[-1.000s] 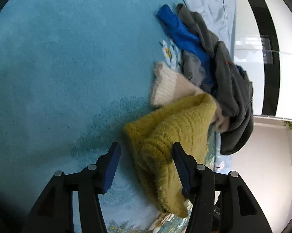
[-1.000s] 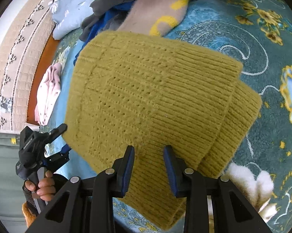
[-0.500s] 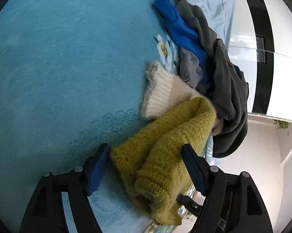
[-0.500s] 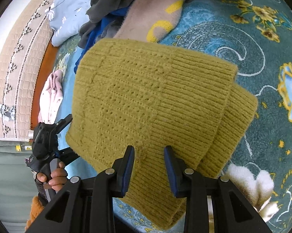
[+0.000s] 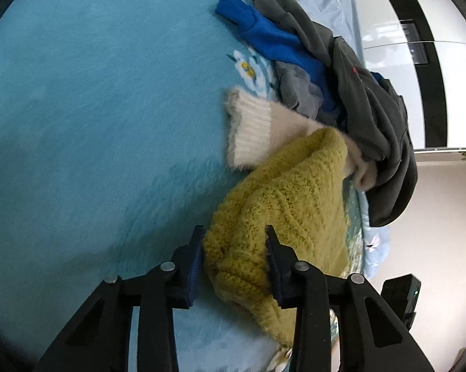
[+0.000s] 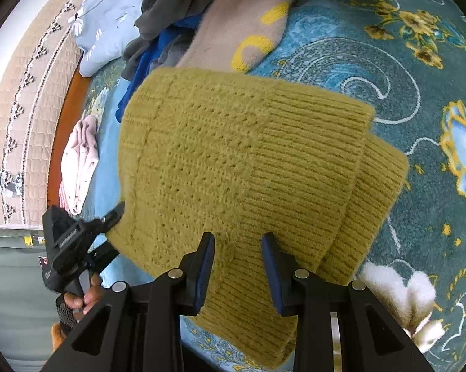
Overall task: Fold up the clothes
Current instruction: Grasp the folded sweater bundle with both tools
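Note:
A mustard-yellow knit sweater (image 6: 242,161) lies folded on the teal floral blanket (image 6: 419,93). My right gripper (image 6: 237,257) is shut on its near edge, the knit bunched between the jaws. My left gripper (image 5: 234,248) is shut on the sweater's other edge (image 5: 282,204); it also shows from outside in the right wrist view (image 6: 108,217), held by a hand and touching the sweater's left corner.
A pile of clothes lies beyond: a beige fuzzy sweater (image 5: 254,130), a blue garment (image 5: 279,43) and a dark grey one (image 5: 375,114). A pink garment (image 6: 77,161) lies at the bed's edge by a quilted headboard (image 6: 25,99). A pale blue pillow (image 6: 105,24) lies behind.
My left gripper has closed from wide open onto the sweater's edge. My right gripper keeps its hold, and the sweater has shifted slightly.

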A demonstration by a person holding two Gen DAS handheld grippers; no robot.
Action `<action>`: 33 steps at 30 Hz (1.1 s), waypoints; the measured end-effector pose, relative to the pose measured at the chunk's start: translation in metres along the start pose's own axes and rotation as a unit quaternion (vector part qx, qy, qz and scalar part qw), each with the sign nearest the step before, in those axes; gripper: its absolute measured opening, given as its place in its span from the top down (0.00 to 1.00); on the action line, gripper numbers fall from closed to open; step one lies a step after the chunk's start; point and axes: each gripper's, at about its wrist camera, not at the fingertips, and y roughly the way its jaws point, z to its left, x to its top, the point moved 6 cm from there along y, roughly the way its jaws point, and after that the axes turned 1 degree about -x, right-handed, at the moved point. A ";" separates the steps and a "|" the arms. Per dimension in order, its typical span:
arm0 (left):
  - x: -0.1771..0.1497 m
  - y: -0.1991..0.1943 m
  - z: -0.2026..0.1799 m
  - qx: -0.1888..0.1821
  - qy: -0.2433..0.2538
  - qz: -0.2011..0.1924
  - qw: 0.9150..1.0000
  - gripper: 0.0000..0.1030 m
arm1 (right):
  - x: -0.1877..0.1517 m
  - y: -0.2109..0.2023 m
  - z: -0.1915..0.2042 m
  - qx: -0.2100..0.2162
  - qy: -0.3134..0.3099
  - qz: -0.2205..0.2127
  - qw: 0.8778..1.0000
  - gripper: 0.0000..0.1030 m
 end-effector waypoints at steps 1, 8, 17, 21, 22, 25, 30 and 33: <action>-0.006 -0.004 0.003 0.010 -0.007 0.004 1.000 0.65 | 0.000 -0.002 0.000 0.000 0.001 -0.002 1.000 0.66; -0.038 -0.020 0.020 0.038 -0.065 0.028 0.997 0.65 | 0.009 -0.035 -0.018 -0.011 0.009 -0.048 0.999 0.66; -0.035 -0.018 0.026 0.024 -0.078 0.020 0.996 0.55 | -0.002 -0.036 -0.081 0.009 0.126 -0.059 0.990 0.40; -0.025 -0.029 0.027 0.006 -0.081 -0.012 0.997 0.51 | -0.004 -0.018 -0.079 0.001 0.106 -0.045 0.993 0.38; -0.020 -0.031 0.025 0.007 -0.073 -0.022 0.997 0.50 | -0.004 -0.016 -0.081 -0.001 0.107 -0.045 0.993 0.37; -0.005 -0.031 0.014 0.031 -0.021 -0.030 0.999 0.43 | -0.005 -0.014 -0.090 0.016 0.124 -0.041 0.991 0.34; 0.021 0.001 -0.007 -0.013 0.040 0.035 0.998 0.35 | -0.005 -0.012 -0.094 0.031 0.132 -0.033 0.990 0.34; 0.019 0.018 -0.006 -0.049 0.017 0.064 0.997 0.31 | -0.004 -0.011 -0.095 0.029 0.132 -0.028 0.990 0.34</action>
